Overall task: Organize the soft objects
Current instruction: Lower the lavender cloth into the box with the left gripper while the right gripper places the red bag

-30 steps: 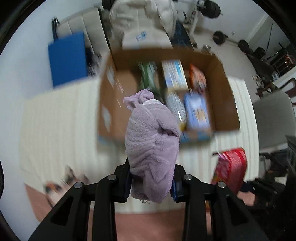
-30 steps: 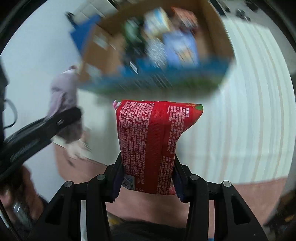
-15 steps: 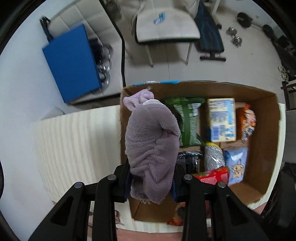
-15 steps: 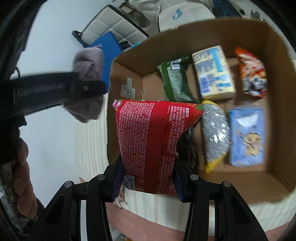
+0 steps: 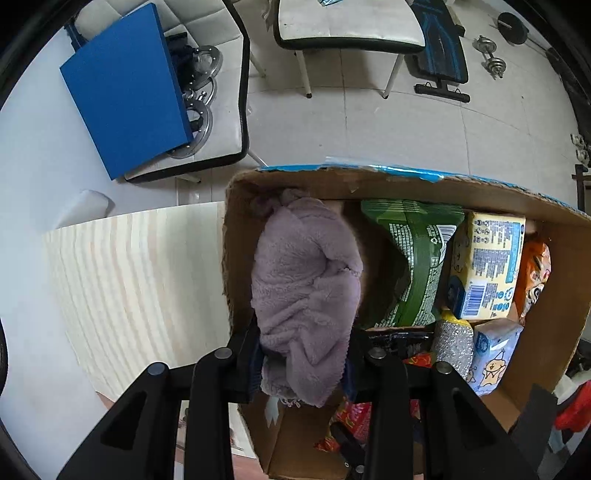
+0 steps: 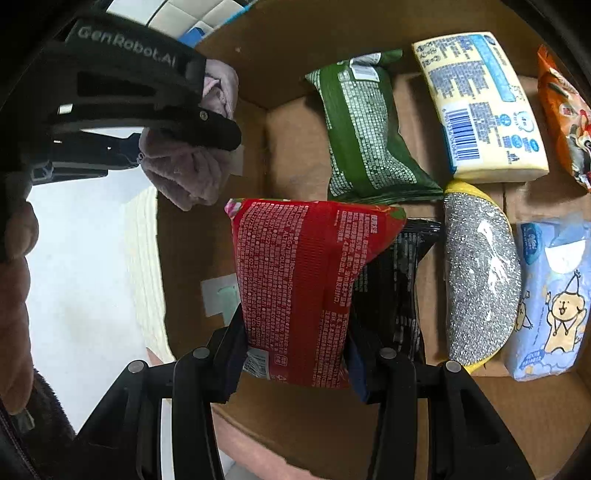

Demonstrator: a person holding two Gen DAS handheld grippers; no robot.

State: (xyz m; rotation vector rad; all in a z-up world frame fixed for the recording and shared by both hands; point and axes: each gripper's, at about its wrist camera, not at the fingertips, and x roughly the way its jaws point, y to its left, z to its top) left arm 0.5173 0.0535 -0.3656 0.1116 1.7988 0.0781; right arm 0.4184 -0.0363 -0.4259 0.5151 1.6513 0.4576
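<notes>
Both your grippers are loaded: the left gripper (image 5: 303, 363) pinches a lilac fleece cloth (image 5: 304, 295), the right gripper (image 6: 293, 354) a red packet (image 6: 306, 288) (each held over the cardboard box (image 6: 546, 417)).

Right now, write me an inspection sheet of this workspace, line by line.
Surface: pale wood table bearing an open cardboard box.
Job's things: purple towel and red packet, both held over the box.
Clutter: green packet, yellow pack, silver scrubber, blue tissue pack, orange packet, black packet in the box.
Grippers: left gripper shut on the towel; right gripper shut on the packet.
Cables: nothing seen.
Surroundings: blue board, chair, dumbbell.
</notes>
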